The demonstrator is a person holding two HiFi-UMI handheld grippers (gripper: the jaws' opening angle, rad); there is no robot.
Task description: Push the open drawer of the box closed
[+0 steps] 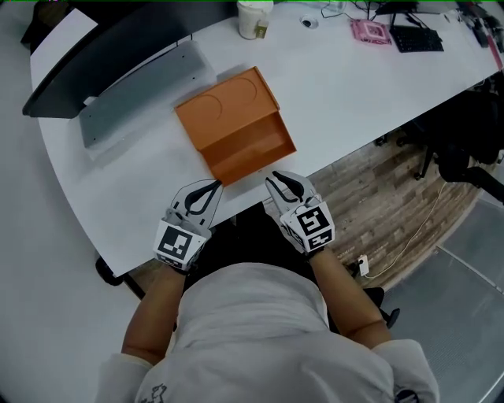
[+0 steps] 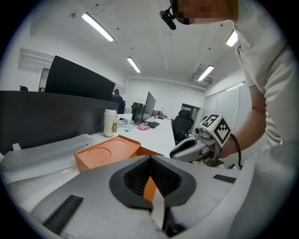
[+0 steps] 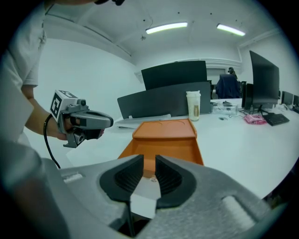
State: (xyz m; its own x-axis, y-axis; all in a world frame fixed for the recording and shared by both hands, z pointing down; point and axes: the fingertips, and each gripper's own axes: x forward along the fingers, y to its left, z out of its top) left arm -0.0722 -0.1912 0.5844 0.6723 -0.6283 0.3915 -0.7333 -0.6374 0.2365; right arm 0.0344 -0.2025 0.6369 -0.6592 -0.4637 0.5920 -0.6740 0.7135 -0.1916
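An orange box with two round recesses in its lid lies on the white table. Its drawer stands pulled out toward me. My left gripper hovers at the table's front edge, just left of the drawer front, with its jaws shut and nothing held. My right gripper hangs close in front of the drawer's front wall, jaws a narrow gap apart and empty. The right gripper view looks straight into the drawer past the gripper. The left gripper points past the box.
A white cup stands at the back. A grey panel and a dark divider lie left of the box. A pink item and a black keyboard sit far right. Office chairs stand beyond the table's edge.
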